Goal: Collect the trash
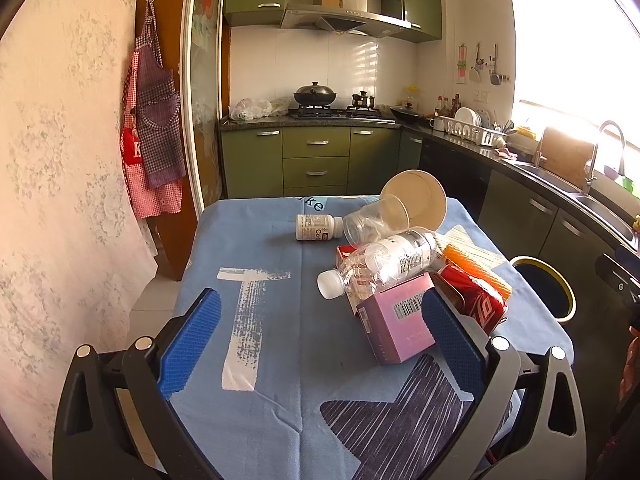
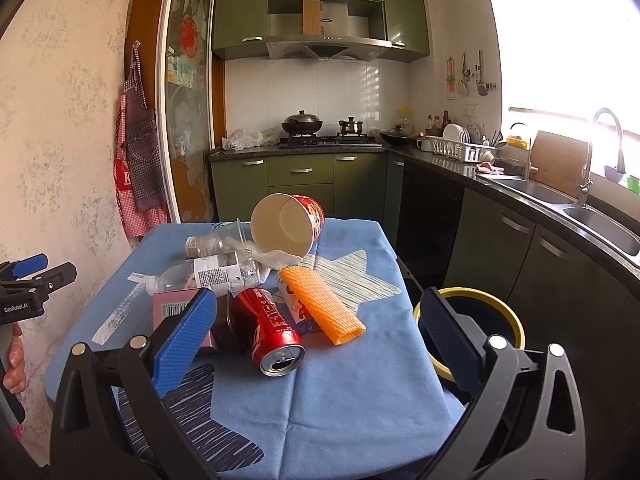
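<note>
Trash lies piled on a blue tablecloth (image 1: 280,320). A pink box (image 1: 396,328), a clear plastic bottle (image 1: 384,264), a red can (image 1: 476,300), a white pill bottle (image 1: 318,227), a clear cup (image 1: 374,220) and a paper bowl (image 1: 416,196) show in the left wrist view. My left gripper (image 1: 320,328) is open, just short of the pink box. In the right wrist view the red can (image 2: 272,328) lies on its side beside an orange foam net (image 2: 324,304) and the paper bowl (image 2: 286,228). My right gripper (image 2: 316,320) stands open, near the can.
A bin with a yellow rim (image 2: 504,312) stands off the table's right edge. Green cabinets, a stove (image 2: 328,140) and a sink counter (image 2: 560,200) run along the back and right. Aprons (image 1: 154,128) hang on the left wall. A hand (image 2: 14,364) holds the left gripper's handle.
</note>
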The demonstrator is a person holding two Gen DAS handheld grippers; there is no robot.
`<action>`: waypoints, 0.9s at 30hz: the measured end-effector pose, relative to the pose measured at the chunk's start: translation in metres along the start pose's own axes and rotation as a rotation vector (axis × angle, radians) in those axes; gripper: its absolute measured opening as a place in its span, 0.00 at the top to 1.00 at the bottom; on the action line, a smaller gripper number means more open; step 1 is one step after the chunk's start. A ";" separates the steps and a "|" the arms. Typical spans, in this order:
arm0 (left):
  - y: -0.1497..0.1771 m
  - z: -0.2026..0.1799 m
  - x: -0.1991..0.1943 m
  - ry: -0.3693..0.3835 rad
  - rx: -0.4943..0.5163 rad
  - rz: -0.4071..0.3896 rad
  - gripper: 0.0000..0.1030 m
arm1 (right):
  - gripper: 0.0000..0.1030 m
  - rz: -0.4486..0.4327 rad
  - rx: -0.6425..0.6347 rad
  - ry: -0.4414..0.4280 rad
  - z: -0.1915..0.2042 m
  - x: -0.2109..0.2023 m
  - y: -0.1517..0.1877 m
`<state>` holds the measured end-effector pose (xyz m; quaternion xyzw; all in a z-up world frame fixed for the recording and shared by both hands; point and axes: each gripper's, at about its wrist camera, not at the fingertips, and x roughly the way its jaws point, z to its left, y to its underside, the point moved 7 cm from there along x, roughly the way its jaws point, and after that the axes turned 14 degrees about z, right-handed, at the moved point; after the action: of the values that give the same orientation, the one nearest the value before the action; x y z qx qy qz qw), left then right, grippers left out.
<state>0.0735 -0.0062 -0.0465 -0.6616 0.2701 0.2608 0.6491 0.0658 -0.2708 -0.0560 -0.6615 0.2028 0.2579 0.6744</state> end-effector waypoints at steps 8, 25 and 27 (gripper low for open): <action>0.001 -0.001 0.001 0.002 0.002 0.004 0.04 | 0.06 0.001 0.000 0.000 0.000 0.001 0.000; 0.002 -0.002 0.003 0.008 0.004 0.010 0.04 | 0.06 0.001 0.000 0.001 0.000 0.001 0.001; 0.002 -0.002 0.003 0.009 0.005 0.010 0.04 | 0.06 0.002 0.001 0.000 0.000 0.001 0.000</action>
<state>0.0746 -0.0086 -0.0498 -0.6598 0.2769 0.2603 0.6483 0.0663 -0.2709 -0.0568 -0.6610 0.2036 0.2585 0.6743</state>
